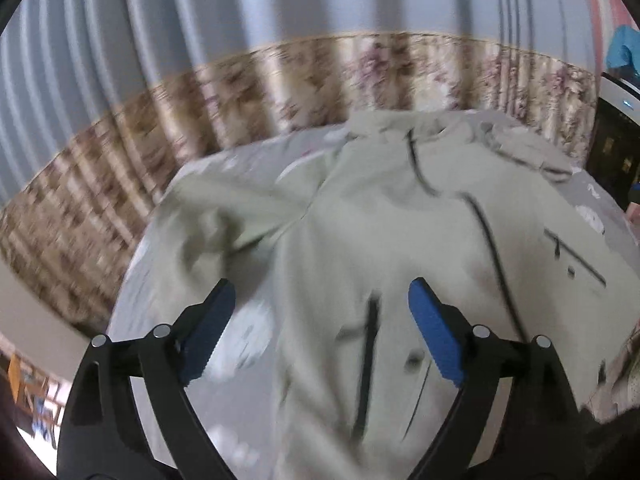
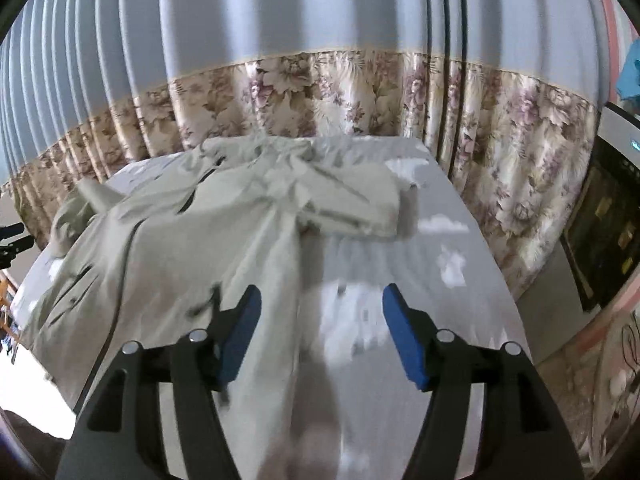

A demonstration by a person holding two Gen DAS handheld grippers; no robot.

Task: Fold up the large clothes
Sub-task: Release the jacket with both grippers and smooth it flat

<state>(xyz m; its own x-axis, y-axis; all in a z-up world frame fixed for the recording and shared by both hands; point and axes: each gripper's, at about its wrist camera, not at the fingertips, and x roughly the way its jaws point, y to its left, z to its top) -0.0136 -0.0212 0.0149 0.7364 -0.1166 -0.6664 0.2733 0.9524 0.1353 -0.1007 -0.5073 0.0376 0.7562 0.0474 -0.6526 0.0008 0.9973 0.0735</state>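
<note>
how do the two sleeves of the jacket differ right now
The right sleeve is folded across onto the jacket, lying flat and angled; the left sleeve sticks out sideways, not folded in. The right sleeve looks creased but tidy, while the left sleeve is bunched and rumpled near the bed's edge. Both are the same pale green cloth, and neither is in a gripper.

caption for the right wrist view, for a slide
Open right gripper above a pale green jacket spread rumpled on the grey cloud-print bed.
</note>
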